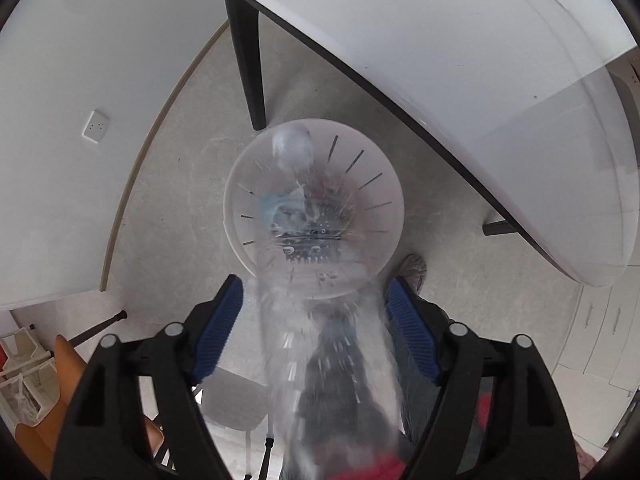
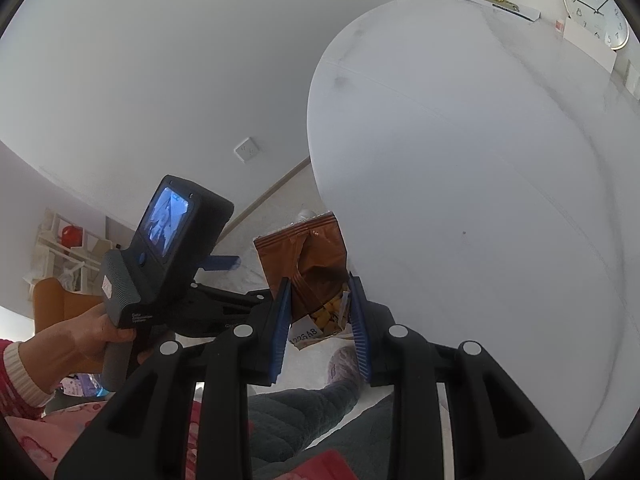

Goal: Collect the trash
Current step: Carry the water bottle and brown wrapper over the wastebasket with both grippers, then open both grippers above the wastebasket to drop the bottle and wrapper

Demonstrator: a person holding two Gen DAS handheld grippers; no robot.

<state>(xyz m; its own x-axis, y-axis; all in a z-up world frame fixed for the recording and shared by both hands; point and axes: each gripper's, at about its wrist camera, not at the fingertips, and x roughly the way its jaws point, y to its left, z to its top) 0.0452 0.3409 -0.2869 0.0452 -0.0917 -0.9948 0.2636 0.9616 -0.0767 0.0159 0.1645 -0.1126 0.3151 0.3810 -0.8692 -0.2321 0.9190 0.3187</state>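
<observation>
In the left wrist view my left gripper is open. A clear plastic bottle shows blurred between its blue pads, over a white slotted bin on the floor; whether the pads touch it I cannot tell. The bin holds a crumpled white piece and other trash. In the right wrist view my right gripper is shut on a brown snack wrapper, held beside the table edge. The left gripper's body shows at left, in a hand.
A white round table fills the right; it also shows in the left wrist view above the bin, with a black leg. An orange chair and a white rack stand at left. A grey stool is below.
</observation>
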